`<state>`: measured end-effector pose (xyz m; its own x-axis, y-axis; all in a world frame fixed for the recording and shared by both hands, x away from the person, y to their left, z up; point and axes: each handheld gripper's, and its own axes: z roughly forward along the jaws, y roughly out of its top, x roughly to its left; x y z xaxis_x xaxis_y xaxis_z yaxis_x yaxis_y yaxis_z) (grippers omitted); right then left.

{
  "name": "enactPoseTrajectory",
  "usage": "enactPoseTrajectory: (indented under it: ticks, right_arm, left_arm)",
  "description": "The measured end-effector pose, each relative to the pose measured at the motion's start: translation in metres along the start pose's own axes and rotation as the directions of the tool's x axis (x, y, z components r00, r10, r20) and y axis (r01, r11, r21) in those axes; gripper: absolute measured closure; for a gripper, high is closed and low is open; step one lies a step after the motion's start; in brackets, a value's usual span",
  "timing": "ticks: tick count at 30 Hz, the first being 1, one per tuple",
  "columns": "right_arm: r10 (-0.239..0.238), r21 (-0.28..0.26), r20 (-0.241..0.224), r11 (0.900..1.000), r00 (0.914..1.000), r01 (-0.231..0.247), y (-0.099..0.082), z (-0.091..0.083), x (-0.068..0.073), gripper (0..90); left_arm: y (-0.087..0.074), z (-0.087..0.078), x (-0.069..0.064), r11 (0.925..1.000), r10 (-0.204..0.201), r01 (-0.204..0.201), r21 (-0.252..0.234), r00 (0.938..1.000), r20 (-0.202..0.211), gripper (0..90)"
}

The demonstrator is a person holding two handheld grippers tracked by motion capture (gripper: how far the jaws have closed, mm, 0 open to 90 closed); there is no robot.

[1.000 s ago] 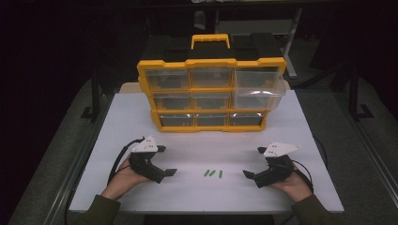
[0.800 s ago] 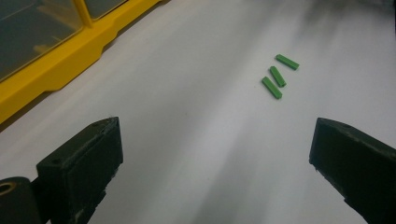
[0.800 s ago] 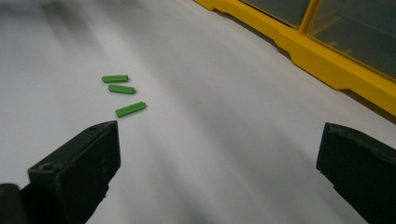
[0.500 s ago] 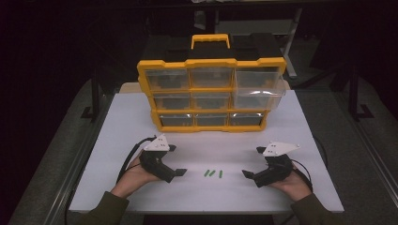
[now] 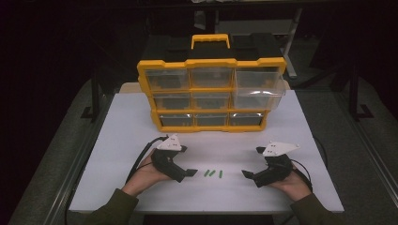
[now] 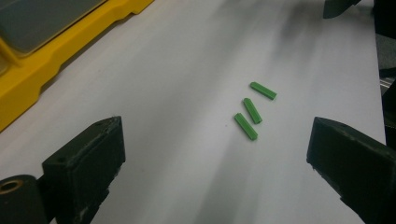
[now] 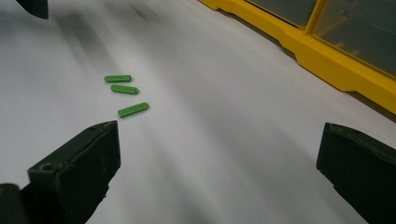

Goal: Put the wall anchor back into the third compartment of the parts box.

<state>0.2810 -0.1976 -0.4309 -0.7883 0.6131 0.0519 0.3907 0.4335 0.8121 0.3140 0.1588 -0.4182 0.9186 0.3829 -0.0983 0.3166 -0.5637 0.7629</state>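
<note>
Three small green plastic pegs (image 5: 213,173), ribbed and stubby, lie side by side on the white table (image 5: 122,122) between my two grippers. My left gripper (image 5: 187,173) rests low, jaws wide apart, aimed at them. My right gripper (image 5: 248,174) mirrors it, also spread. One yellow drawer box (image 5: 211,93) stands behind.

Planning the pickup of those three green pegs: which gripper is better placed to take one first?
Left, probably. The left gripper sits nearer the green pegs, jaws open and pointed at them; the right gripper, also open, is a little farther off.
</note>
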Motion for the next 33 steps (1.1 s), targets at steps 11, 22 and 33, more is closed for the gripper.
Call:
enactPoseTrajectory:
  ticks: [11,22,33]
  right_arm:
    - [-0.004,0.001,-0.005,1.0000,1.0000,0.004,0.000,0.000,0.000,0.0]
    - [-0.005,0.000,-0.009,1.0000,0.9999,0.005,0.000,0.000,0.000,0.0]
    - [-0.001,-0.003,-0.013,1.0000,0.9999,0.001,0.000,0.000,0.001,0.0]
  left_arm:
    - [0.007,0.019,-0.004,0.9997,0.008,-0.008,0.022,0.9997,0.022,9.4]
    - [0.013,0.040,-0.013,0.9994,0.006,-0.007,0.034,0.9994,0.034,34.9]
    - [0.010,0.050,-0.017,0.9964,0.004,-0.010,0.085,0.9980,0.063,62.0]
